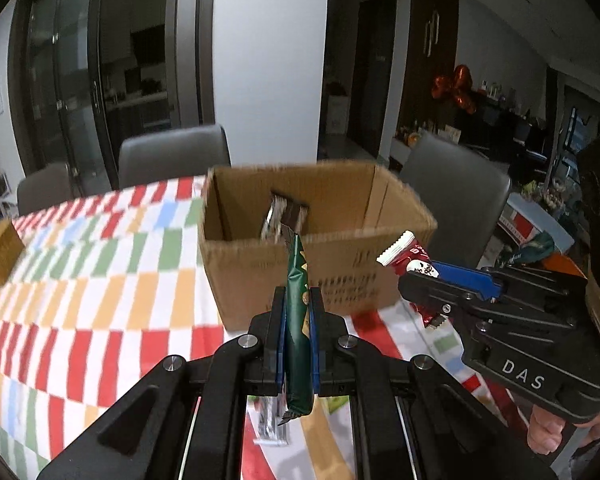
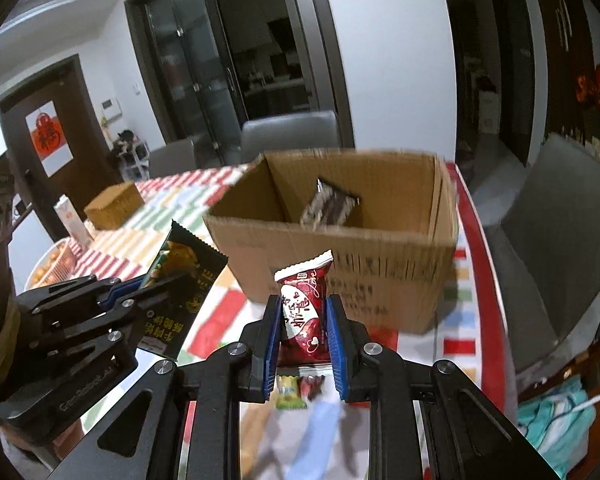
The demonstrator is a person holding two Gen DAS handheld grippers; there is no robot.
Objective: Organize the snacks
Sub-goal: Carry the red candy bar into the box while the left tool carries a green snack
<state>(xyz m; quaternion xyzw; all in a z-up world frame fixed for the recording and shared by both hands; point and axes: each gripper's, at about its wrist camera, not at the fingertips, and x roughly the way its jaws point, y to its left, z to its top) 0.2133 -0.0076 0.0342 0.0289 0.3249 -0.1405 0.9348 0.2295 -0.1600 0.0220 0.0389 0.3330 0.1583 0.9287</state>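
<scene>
Green packet (image 1: 298,312) edge-on in left tongs (image 1: 298,296); right view shows its face

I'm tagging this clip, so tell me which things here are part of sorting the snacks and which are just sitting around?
Part of the job:
- dark green foil snack packet in the left tongs
- red heart-printed snack packet in the right tongs
- large open cardboard box
- dark wrapped snack inside it

Lying about:
- small closed cardboard box
- grey chairs
- white carton
</scene>
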